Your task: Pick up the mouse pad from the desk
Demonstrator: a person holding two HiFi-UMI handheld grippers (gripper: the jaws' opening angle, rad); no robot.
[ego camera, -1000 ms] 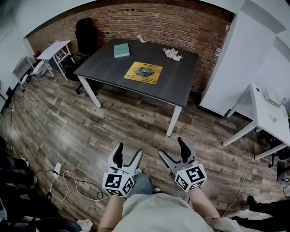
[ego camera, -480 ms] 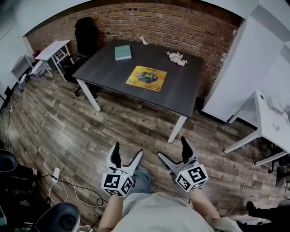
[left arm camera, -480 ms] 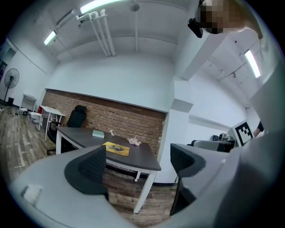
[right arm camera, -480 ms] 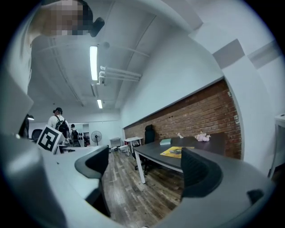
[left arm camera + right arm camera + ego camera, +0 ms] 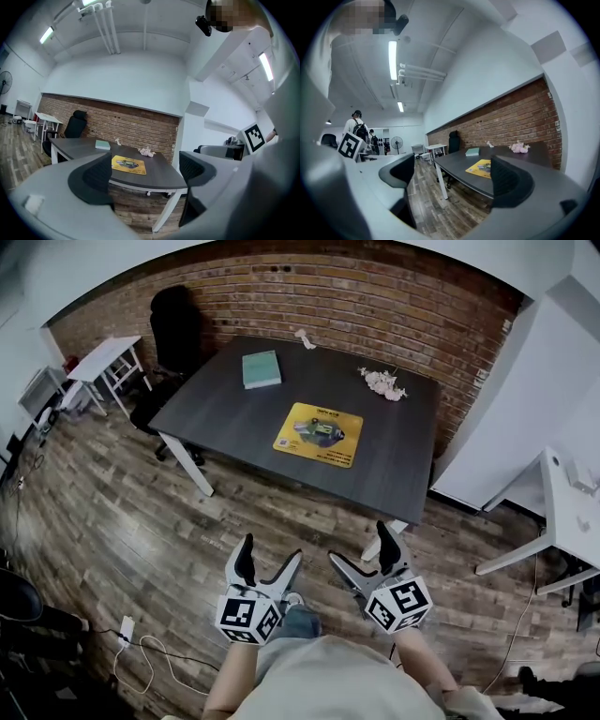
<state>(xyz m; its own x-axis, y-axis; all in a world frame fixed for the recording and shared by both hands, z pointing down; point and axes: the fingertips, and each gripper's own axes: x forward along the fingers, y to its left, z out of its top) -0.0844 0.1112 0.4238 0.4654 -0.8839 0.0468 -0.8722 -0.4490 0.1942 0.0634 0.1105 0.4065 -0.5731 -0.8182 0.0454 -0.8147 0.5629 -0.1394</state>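
Note:
A yellow mouse pad with a printed picture lies flat on the dark desk, toward its near right part. Both grippers are held low over the wooden floor, well short of the desk and apart from the pad. My left gripper is open with nothing between its jaws, which have just been opening. My right gripper is likewise open and empty, its jaws also just opened wider. The left gripper view shows the mouse pad beyond the left gripper. The right gripper view shows the mouse pad past the right gripper.
On the desk lie a teal book, pink flowers and a small white object. A black office chair and a small white table stand at left, a white desk at right. Cables lie on the floor.
The desk and mouse pad have come nearer and lower in the head view as both grippers moved toward them. Both pairs of jaws stand slightly wider.

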